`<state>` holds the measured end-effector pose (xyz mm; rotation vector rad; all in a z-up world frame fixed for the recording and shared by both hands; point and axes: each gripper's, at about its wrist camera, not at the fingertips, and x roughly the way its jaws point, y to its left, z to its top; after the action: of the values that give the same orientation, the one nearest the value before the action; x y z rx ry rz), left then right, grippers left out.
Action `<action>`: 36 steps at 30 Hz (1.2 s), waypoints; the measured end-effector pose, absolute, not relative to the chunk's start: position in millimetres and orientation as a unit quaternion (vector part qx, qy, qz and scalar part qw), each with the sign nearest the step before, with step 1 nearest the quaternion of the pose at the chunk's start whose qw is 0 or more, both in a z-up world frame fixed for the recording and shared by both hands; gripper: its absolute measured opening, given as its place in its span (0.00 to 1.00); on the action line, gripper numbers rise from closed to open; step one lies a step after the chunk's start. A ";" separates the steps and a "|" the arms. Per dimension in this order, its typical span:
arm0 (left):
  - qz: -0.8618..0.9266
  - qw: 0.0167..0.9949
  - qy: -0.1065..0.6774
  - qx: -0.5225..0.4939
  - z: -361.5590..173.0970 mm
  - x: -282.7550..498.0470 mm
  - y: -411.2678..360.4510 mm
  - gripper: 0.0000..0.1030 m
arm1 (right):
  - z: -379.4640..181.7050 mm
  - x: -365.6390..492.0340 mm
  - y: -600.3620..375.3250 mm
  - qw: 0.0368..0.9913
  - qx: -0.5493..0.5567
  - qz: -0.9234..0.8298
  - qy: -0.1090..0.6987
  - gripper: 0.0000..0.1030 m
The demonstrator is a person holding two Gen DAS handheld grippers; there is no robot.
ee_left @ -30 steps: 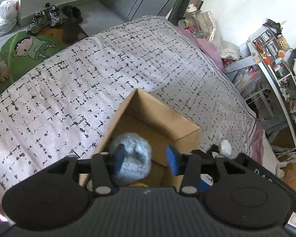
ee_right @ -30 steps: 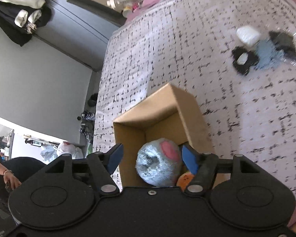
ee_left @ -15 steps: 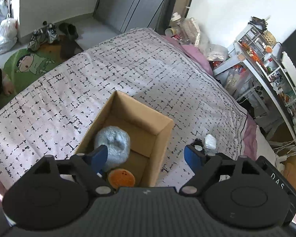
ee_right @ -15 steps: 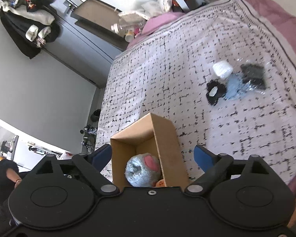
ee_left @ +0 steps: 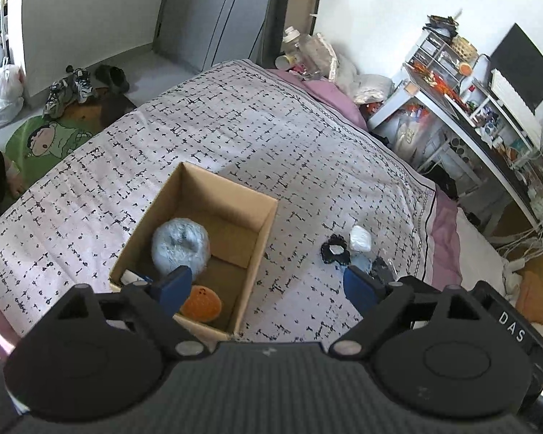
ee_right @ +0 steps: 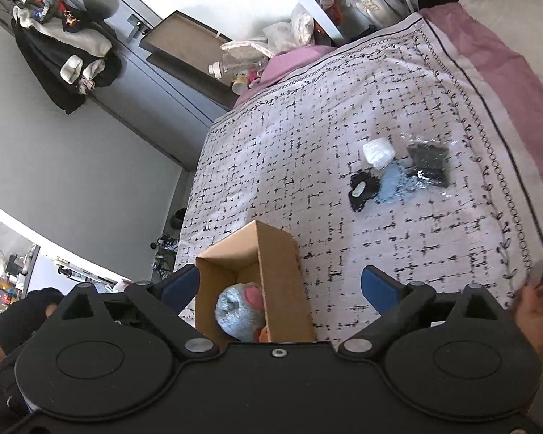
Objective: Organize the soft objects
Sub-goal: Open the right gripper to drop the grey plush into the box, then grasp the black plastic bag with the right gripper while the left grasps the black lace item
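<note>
An open cardboard box [ee_left: 264,217] stands on the patterned bedspread [ee_left: 235,133]. In it lie a fluffy grey-blue ball [ee_left: 180,244] and an orange plush [ee_left: 202,303]. The box [ee_right: 282,285] and the ball [ee_right: 239,311], with a pink patch, also show in the right wrist view. Right of the box lie a black scrunchie [ee_left: 333,250], a white roll [ee_left: 360,237], a pale blue cloth [ee_right: 392,183] and a dark bagged item [ee_right: 429,161]. My left gripper [ee_left: 268,285] is open and empty above the box's near end. My right gripper [ee_right: 280,287] is open and empty above the box.
A cluttered desk with shelves [ee_left: 481,108] stands right of the bed. Shoes [ee_left: 68,88] and a green cartoon mat [ee_left: 43,141] lie on the floor at the far left. Bottles and bags [ee_left: 307,50] sit at the head of the bed.
Both grippers have opened wide and pulled up and back from the box. The grey-blue ball, held between the fingers before, now lies in the box.
</note>
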<state>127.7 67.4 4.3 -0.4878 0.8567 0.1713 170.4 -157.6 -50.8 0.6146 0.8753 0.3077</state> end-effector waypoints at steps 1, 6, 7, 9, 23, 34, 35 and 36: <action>0.081 0.878 0.412 -0.231 4.9 126.7 63.8 0.88 | -49.9 169.0 -161.0 0.850 0.290 0.147 0.414 0.94; 0.072 0.882 0.414 -0.214 8.4 122.5 46.4 0.93 | -43.4 163.1 -182.0 0.861 0.279 0.144 0.401 1.00; 0.072 0.883 0.414 -0.211 9.4 121.0 42.3 0.93 | -42.4 162.6 -186.3 0.863 0.277 0.142 0.398 1.00; 0.070 0.884 0.415 -0.204 10.2 119.4 35.9 0.94 | -41.5 162.3 -195.5 0.866 0.273 0.137 0.395 1.00; 0.061 0.890 0.412 -0.183 16.7 118.1 -0.8 0.95 | -39.5 161.1 -238.9 0.873 0.272 0.131 0.383 1.00; 0.055 0.892 0.417 -0.167 10.6 126.7 -28.0 0.95 | -44.6 170.2 -269.8 0.878 0.265 0.123 0.379 1.00; 0.055 0.892 0.416 -0.165 10.3 127.7 -30.4 0.95 | -46.0 172.2 -272.7 0.878 0.266 0.121 0.379 1.00; 0.057 0.893 0.415 -0.163 9.9 128.9 -32.9 0.95 | -47.4 174.1 -275.4 0.878 0.266 0.118 0.380 1.00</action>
<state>128.9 -32.9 9.9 -0.3380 0.8613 0.1189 174.1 -275.4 -47.4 0.5544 0.7921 0.2465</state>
